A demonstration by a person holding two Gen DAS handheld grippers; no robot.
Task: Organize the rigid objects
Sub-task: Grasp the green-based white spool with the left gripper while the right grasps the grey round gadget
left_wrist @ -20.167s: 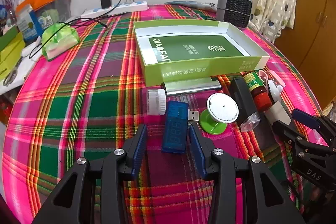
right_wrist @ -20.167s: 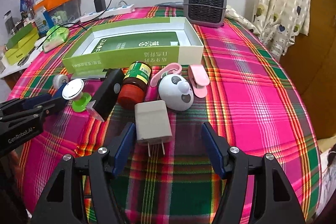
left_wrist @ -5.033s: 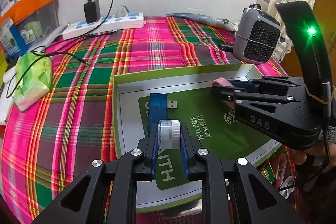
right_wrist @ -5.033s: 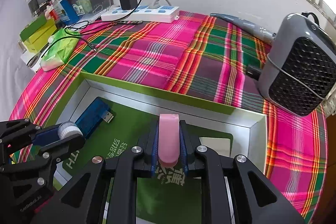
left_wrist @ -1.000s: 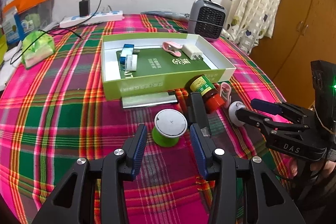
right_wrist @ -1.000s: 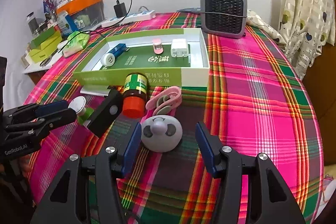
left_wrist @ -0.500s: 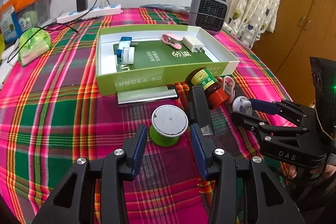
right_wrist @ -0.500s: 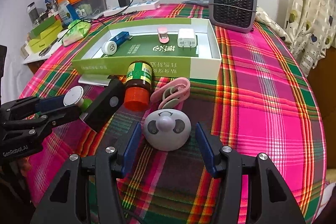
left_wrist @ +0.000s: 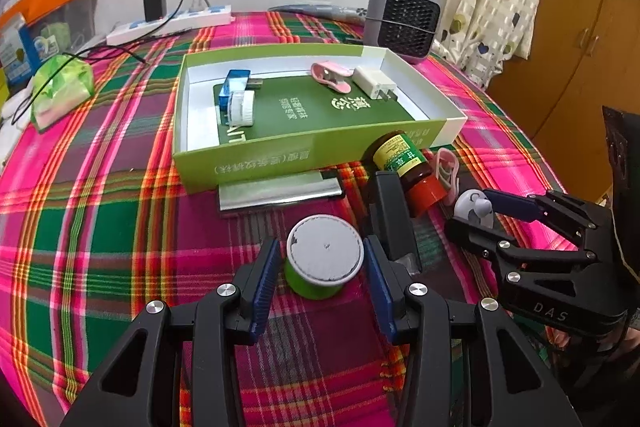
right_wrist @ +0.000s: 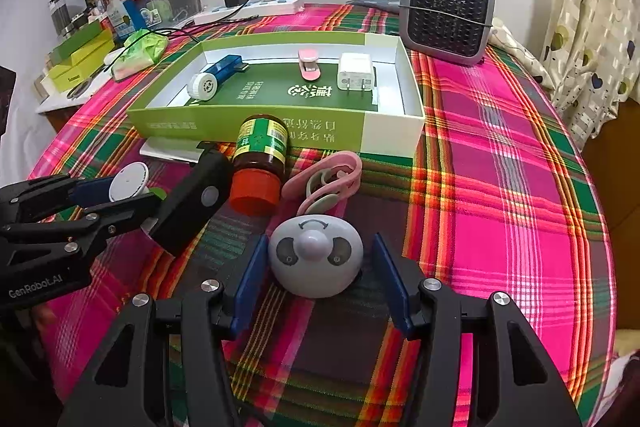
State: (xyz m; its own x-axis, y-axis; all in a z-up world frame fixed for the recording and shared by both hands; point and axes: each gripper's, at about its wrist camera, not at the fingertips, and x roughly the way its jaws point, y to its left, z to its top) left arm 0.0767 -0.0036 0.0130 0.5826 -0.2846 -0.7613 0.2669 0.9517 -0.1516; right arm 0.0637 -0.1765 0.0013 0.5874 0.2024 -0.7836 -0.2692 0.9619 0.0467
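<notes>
Left gripper (left_wrist: 323,273) straddles the green-based disc (left_wrist: 325,255), jaws apart; right gripper (right_wrist: 318,277) likewise brackets the panda gadget (right_wrist: 316,255). Both look poised to clamp, then lift into the green box (left_wrist: 280,157) beyond.

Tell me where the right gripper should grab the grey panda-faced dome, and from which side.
Grip the grey dome low on its rounded flanks, coming in level from the near side, as the right gripper is already lined up with open jaws straddling it. The dome narrows upward, so a high grip would probably slip off.
</notes>
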